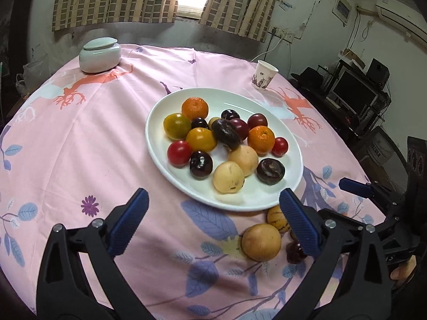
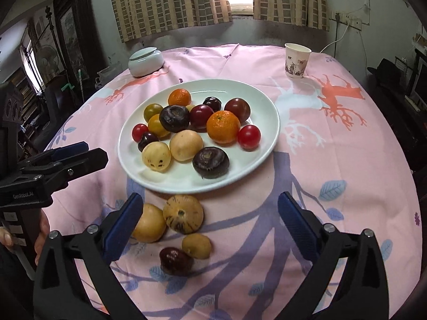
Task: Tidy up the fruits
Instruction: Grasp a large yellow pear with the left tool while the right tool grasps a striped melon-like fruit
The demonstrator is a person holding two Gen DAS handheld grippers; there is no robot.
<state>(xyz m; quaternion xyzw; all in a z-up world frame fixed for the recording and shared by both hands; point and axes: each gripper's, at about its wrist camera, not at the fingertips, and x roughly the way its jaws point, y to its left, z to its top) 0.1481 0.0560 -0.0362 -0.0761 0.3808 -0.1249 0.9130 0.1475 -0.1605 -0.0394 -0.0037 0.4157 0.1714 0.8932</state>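
Left wrist: left gripper (image 1: 213,221) fully spread, empty; white plate (image 1: 160,157) of fruit mid-table, tan fruit (image 1: 261,242) loose near the table's near edge.

Right wrist: right gripper (image 2: 209,229) wide, empty, over striped melon (image 2: 183,213). Advise centring before closing.

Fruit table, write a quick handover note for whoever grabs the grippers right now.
Left gripper: open, empty, aimed at the near rim of the plate.
Right gripper: open, empty, over the loose fruit.
Done: most fruit sits on the plate, including oranges, tomatoes, dark plums and pale fruit.
Left: four pieces lie on the cloth in front of the plate: striped melon, yellow fruit, small yellow fruit, dark plum.
Cup and jar stand at the far edge.
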